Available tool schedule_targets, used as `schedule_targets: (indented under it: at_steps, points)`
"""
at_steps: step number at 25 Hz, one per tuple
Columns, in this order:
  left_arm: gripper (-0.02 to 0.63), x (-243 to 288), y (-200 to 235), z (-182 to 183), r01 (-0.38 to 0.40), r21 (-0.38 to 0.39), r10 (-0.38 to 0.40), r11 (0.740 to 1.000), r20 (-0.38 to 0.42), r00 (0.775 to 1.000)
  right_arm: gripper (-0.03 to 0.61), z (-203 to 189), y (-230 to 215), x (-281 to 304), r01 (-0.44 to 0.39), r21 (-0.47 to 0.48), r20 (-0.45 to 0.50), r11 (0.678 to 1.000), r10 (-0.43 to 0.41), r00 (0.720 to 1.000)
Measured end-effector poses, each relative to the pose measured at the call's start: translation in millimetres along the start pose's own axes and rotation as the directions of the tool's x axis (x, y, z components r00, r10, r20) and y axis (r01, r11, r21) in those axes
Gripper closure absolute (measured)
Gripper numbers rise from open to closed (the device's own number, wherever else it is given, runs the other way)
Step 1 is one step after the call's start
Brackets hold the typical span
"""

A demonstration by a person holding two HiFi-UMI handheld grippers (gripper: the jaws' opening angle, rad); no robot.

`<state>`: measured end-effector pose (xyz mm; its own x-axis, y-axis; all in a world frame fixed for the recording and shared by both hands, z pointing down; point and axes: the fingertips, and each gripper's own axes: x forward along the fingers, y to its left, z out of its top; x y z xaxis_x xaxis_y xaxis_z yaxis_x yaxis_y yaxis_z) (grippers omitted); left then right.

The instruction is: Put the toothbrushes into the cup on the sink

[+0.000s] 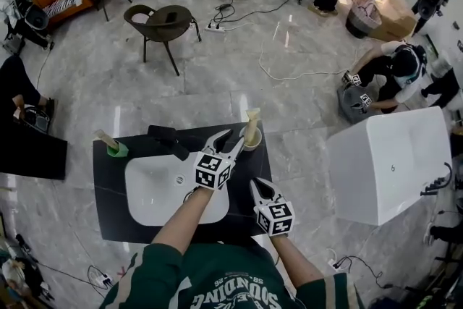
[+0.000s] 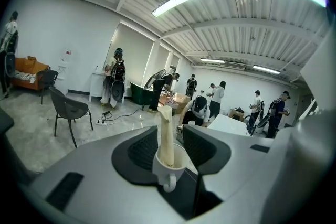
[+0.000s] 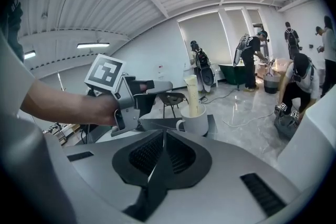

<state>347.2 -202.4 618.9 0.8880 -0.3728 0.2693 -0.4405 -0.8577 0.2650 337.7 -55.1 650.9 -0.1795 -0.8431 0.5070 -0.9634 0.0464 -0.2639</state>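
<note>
Left gripper [image 1: 233, 140] pictured wide open, empty, just beside cup [image 1: 251, 139] at sink's [image 1: 145, 192] far right corner. One toothbrush [image 1: 252, 119] stood upright inside. Right gripper [image 1: 259, 185] shut, empty. Second brush [image 1: 105, 137] (upright, green holder [image 1: 117, 150]) judged nearer left gripper.

The toothbrush [image 2: 166, 134] hides its lower end inside the white cup [image 2: 165, 171]

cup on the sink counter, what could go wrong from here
The cup stands at the counter's far right corner, close to the edge, and the open left gripper is right beside it: a sideways nudge might push it off. The tall toothbrush sticks well above the rim, so a jaw catching it could tip the cup.
</note>
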Motion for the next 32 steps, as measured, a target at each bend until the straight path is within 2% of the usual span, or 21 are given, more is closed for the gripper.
schedule_targets:
  at_steps: [3, 14, 23, 32]
  points:
    - [0.466, -17, 3, 0, 0.001, 0.013, -0.001, 1.000, 0.005, 1.000, 0.534, 1, 16, 4, -0.004, -0.006, 0.003, 1.000, 0.004, 1.000]
    - [0.602, -85, 20, 3, 0.007, 0.047, -0.007, 0.999, 0.007, 1.000, 0.534, 11, 73, 22, -0.036, -0.034, 0.012, 0.999, 0.037, 0.999]
    - [0.603, -150, 51, 2, -0.036, 0.057, 0.034, 0.998, 0.023, 0.999, 0.535, 25, 127, 47, -0.074, -0.113, 0.042, 0.991, 0.079, 0.996]
    - [0.603, -205, 81, -11, -0.091, 0.026, 0.091, 0.996, 0.027, 0.996, 0.537, 20, 177, 70, -0.142, -0.165, -0.023, 0.976, 0.140, 0.990]
